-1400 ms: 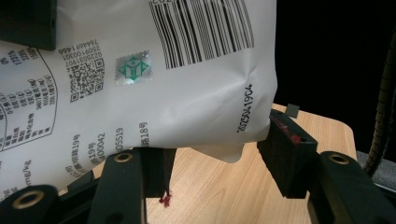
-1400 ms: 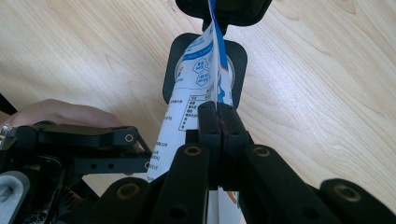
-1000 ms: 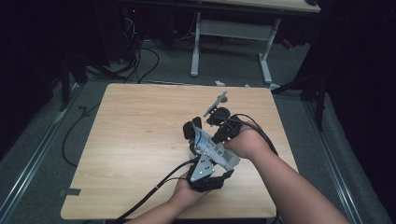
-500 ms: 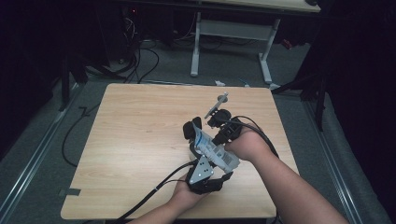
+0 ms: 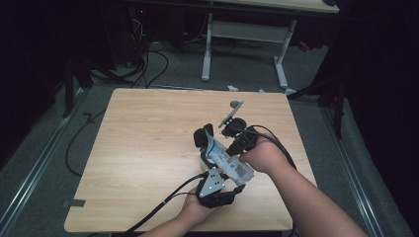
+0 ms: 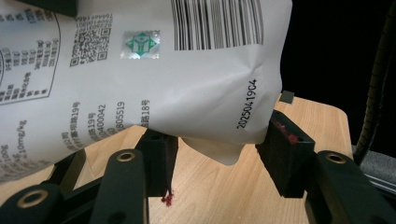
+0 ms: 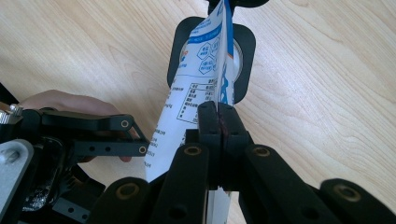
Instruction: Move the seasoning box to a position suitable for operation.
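Pale wood makes up the table [image 5: 148, 148], which carries little beyond the two hands' work; behind it stand the legs of a grey desk [image 5: 242, 49], and cables [image 5: 148, 64] lie on the dark floor. In the high view a white and blue pouch [image 5: 225, 160] is held low over the table's right half. The left gripper [image 5: 205, 143] comes up from the near edge in the left hand [image 5: 195, 212], its grey plate on top. The right gripper [image 5: 232, 129] comes in from the right, the right hand [image 5: 262, 155] wrapped around it.

In the left gripper view the pouch [image 6: 140, 70] hangs just above the table [image 6: 210, 186], white with a barcode, small print, a green seal and a date code. Its lower corner sits between the half-open jaws; the right pad touches its edge, and whether the left one presses I cannot tell.

In the right gripper view the jaws are pinched tight on the pouch's [image 7: 196, 93] thin edge, which stands upright. The left gripper [image 7: 93, 135] lies just to the left, with fingers [image 7: 60, 102] behind it.
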A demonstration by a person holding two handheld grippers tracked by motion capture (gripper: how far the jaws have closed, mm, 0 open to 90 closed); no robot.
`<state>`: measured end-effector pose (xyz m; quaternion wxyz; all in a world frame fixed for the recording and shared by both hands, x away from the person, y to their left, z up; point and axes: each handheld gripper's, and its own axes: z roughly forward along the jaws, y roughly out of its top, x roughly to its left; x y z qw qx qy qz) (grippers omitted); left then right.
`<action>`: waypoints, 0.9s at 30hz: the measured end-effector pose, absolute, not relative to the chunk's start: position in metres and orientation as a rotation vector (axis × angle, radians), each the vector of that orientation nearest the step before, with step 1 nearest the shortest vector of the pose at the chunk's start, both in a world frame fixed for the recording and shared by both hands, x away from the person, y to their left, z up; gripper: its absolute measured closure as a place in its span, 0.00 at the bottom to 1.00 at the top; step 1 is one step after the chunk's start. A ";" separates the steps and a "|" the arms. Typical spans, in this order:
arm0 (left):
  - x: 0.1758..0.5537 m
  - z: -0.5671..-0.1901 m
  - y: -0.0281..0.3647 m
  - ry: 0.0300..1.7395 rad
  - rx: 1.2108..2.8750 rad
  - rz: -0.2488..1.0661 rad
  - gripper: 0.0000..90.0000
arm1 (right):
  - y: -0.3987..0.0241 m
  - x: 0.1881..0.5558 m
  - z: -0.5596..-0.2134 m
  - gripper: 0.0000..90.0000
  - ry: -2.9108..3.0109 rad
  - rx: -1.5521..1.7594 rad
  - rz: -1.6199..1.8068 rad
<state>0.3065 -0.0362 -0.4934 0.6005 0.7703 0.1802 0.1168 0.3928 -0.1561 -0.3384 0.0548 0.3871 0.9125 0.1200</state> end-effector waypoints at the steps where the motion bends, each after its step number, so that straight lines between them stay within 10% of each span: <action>1: 0.307 -0.494 -0.036 0.418 1.786 0.271 0.55 | -0.156 0.393 -0.338 1.00 2.770 1.181 0.361; 27: 0.303 -0.503 -0.033 0.419 1.804 0.258 0.56 | -0.157 0.390 -0.345 1.00 2.793 1.178 0.340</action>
